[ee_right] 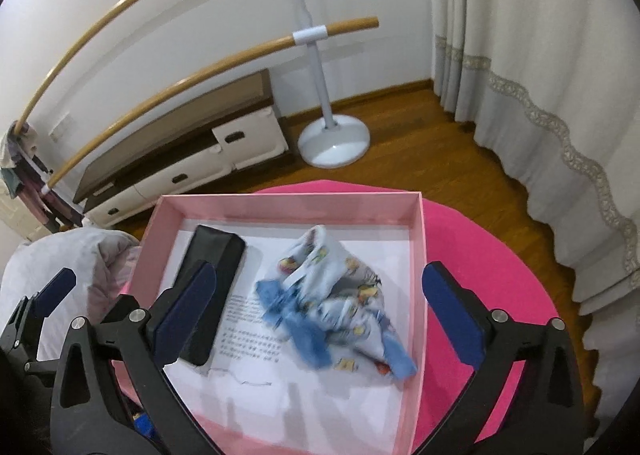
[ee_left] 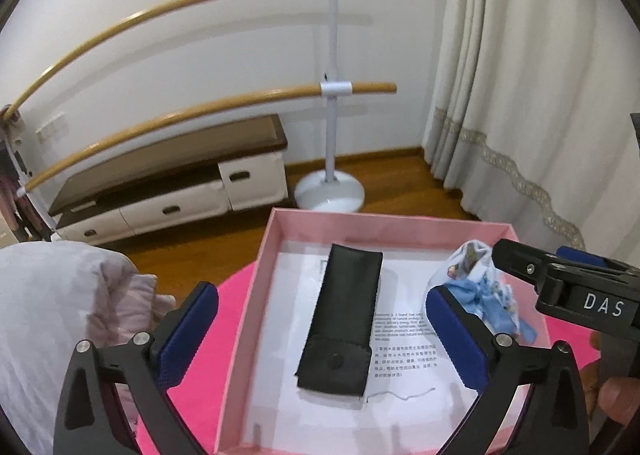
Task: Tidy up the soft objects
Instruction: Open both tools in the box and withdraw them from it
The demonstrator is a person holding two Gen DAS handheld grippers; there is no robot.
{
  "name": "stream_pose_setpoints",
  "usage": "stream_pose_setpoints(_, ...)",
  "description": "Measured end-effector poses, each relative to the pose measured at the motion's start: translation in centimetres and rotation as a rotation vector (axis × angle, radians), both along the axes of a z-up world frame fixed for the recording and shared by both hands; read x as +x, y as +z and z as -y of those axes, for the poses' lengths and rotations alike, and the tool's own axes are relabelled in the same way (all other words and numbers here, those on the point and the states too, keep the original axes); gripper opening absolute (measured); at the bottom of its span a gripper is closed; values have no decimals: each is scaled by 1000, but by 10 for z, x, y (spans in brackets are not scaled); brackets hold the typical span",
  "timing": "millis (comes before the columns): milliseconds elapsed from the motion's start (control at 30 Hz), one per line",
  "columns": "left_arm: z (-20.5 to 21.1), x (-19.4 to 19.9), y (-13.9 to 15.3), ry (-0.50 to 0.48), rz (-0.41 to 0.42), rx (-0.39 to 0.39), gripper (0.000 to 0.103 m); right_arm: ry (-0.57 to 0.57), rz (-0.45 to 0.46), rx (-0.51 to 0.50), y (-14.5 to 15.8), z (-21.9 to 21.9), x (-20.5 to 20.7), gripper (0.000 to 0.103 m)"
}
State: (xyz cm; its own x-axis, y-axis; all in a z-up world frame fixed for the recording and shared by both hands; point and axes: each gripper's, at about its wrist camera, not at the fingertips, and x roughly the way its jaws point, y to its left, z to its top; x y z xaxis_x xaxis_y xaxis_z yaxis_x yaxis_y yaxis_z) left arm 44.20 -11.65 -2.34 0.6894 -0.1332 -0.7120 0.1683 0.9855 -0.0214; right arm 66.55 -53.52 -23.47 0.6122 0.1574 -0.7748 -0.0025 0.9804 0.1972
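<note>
Both grippers hovered over the pink box (ee_right: 280, 203), the left gripper (ee_left: 322, 329) and right gripper (ee_right: 320, 311) each with fingers spread and holding nothing. Inside the box, the crumpled cloth (ee_right: 340, 295), slightly blurred, lay right of the black pouch (ee_left: 344, 319). Left of the box sat a pale bundle (ee_left: 52, 295), perhaps bedding.

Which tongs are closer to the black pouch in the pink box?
Left. The left tongs hang open right over the black pouch. The right tongs are open over the crumpled blue cloth beside it.
</note>
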Motion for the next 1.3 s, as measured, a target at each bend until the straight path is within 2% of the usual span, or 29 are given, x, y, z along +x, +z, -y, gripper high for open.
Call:
stream_pose_setpoints(233,-11,-56,25,9,75,-17,103,4,89,-41,37,-7,-48,103)
stream_pose_setpoints(500,-42,-151,35,17,175,-54,103,-6,226,-72,83,-8,-120,103)
stream_pose_setpoints(700,-60,-217,49,24,237,-80,103,-17,314,-83,103,-8,-175,103)
stream_pose_setpoints(1033,-83,-299,44,64,277,-102,103,-28,392,-91,100,-8,-260,103)
stream_pose_setpoints(1300,-91,-355,39,87,324,-74,103,-36,427,-116,98,-15,-302,103)
